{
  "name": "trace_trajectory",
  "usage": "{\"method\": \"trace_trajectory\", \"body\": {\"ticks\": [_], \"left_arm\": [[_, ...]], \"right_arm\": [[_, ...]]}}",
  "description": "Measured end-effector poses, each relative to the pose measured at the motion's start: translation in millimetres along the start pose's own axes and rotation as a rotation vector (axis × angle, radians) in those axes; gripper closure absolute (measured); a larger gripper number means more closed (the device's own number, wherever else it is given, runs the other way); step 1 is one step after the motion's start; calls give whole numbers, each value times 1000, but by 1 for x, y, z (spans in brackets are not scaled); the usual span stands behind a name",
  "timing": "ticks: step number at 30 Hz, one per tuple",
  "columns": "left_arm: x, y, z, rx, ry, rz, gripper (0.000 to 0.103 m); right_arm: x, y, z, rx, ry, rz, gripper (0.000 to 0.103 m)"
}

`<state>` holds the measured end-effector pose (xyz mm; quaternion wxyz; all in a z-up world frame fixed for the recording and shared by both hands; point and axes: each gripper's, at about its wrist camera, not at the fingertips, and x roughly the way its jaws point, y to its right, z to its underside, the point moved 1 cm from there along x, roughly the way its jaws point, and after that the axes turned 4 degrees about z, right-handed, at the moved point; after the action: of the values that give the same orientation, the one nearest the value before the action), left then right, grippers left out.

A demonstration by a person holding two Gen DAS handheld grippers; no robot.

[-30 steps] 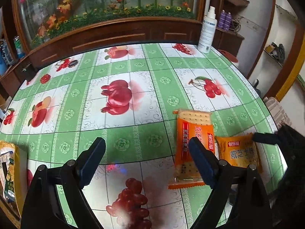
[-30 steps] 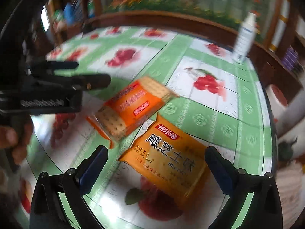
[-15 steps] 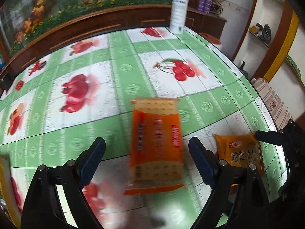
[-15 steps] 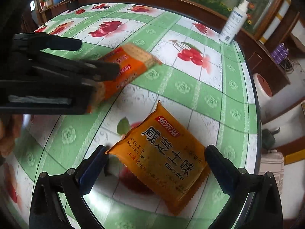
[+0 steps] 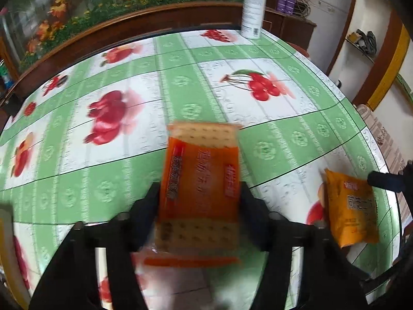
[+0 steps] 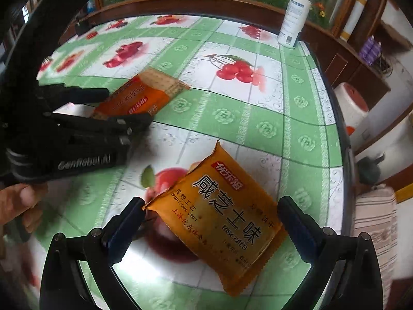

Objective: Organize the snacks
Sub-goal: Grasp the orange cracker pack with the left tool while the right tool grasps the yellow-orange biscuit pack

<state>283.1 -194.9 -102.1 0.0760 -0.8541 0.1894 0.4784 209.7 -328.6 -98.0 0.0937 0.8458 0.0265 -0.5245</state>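
Observation:
An orange cracker pack (image 5: 201, 170) lies on the fruit-print tablecloth (image 5: 129, 155) with my left gripper (image 5: 200, 192) over its near half. Its jaws are closing, and both black fingers sit against the pack's long sides. The right wrist view shows the same pack (image 6: 144, 95) between those fingers. A yellow-orange biscuit pack (image 6: 222, 214) lies flat by the table's right edge, also in the left wrist view (image 5: 353, 211). My right gripper (image 6: 210, 204) straddles it, open, the left fingertip close to the pack's corner.
A white spray bottle (image 6: 294, 13) stands at the table's far right corner. Behind the table runs a wooden cabinet (image 5: 129, 33) with flowers. A person's hand (image 6: 23, 201) holds the left gripper. The table edge (image 6: 343, 139) curves close on the right.
My left gripper moved right over the cracker pack and its jaws came in from wide apart onto the pack's sides. My right gripper came nearer over the biscuit pack, still open.

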Motion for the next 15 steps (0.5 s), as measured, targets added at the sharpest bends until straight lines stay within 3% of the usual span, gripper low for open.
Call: {"method": "trace_trajectory", "body": {"ticks": [6,8,11,15], "left_arm": [[-11,-16,19,-14,22,12,48],[-15,-19,24,-18,27,12,48],[-19,-22,29,-14,25,13,48],[-21,-23,33,-5,21,15,48]], "right_arm": [[-24,0,8,80,70,-79,25],[-28,-3,9,75,75,-76,28],[-23,-15,10,18,43,-62,26],[-11,-37,8,-139,19,85,5]]}}
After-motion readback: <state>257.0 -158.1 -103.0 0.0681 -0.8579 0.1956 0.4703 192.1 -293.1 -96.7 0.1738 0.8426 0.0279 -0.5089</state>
